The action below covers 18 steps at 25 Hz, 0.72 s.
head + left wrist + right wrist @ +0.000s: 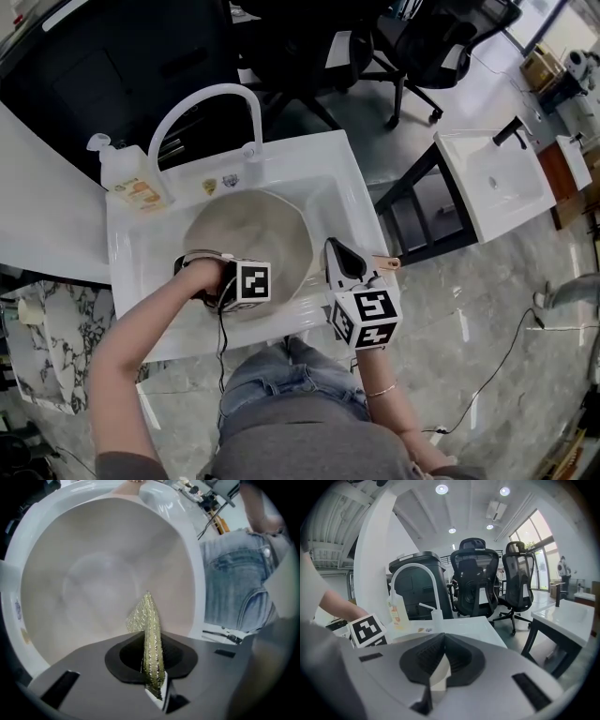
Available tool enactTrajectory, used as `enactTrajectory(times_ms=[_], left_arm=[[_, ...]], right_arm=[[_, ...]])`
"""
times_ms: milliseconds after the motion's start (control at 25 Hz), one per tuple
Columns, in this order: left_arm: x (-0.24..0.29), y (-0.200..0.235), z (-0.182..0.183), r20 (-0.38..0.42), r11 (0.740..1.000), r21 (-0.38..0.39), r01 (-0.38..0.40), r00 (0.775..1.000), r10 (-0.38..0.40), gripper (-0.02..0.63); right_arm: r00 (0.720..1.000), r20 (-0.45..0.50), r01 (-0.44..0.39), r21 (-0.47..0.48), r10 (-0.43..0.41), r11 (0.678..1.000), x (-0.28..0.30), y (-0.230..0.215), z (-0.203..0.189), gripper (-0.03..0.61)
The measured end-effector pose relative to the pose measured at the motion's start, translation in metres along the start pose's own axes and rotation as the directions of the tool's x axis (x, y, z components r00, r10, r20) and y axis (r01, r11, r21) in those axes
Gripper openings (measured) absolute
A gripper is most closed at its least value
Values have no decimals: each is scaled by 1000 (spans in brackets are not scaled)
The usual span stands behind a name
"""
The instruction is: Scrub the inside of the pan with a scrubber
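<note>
Left gripper (151, 660) clamps green-gold mesh scrubber (146, 616) inside cream pan (93, 583), in white sink (309, 164). Right gripper (439, 667) pinches pan's right rim.

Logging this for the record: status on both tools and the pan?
Left tool shut on scrubber, over the pan. Right tool shut, empty. Pan in sink, unobstructed.

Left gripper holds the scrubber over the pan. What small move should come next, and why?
Probably lower the left gripper slightly so the scrubber presses on the inner floor of the pan, then begin rubbing. Its jaws are shut on the scrubber, whose tip points into the pan, but contact is not clear.
</note>
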<state>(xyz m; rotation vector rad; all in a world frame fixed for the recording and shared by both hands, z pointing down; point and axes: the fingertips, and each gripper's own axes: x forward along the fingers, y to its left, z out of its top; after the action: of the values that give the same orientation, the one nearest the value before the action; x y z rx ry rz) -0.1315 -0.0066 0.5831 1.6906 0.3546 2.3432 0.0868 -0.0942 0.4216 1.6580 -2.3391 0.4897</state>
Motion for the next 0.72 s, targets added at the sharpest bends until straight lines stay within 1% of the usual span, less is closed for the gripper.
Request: enactTrajectory(times_ms=[40, 120, 200, 280, 360, 480, 600, 640, 720], left_arm=[[-2, -6, 10, 47, 999, -14, 47, 998, -47, 63], [-6, -18, 30, 150, 988, -46, 146, 979, -137, 63], [-12, -23, 49, 229, 974, -71, 214, 954, -193, 62], [-17, -24, 65, 289, 959, -90, 268, 929, -232, 62], [-22, -23, 78, 352, 937, -105, 333, 894, -278, 63], [-31, -21, 94, 444, 892, -118, 435, 827, -345, 63], [-41, -19, 106, 522, 844, -112, 525, 753, -400, 63], [-46, -18, 111, 551, 828, -103, 552, 724, -414, 63], [-58, -17, 121, 618, 795, -83, 601, 657, -433, 63]], right_arm=[[1000, -1, 2, 2, -2, 1000, -1, -1, 0, 11], [1000, -3, 6, 4, -6, 1000, -2, -2, -1, 11], [1000, -3, 12, 4, -12, 1000, -3, -4, -1, 11], [1000, -4, 19, 6, -19, 1000, -4, -7, -1, 11], [1000, -4, 24, 8, -24, 1000, -6, -9, -1, 11], [1000, -7, 27, 9, -27, 1000, -6, -9, -1, 11], [1000, -10, 24, 8, -23, 1000, -5, -9, -2, 11], [1000, -11, 22, 8, -22, 1000, -5, -9, -2, 11], [1000, -13, 20, 8, -19, 1000, -3, -9, -2, 11]])
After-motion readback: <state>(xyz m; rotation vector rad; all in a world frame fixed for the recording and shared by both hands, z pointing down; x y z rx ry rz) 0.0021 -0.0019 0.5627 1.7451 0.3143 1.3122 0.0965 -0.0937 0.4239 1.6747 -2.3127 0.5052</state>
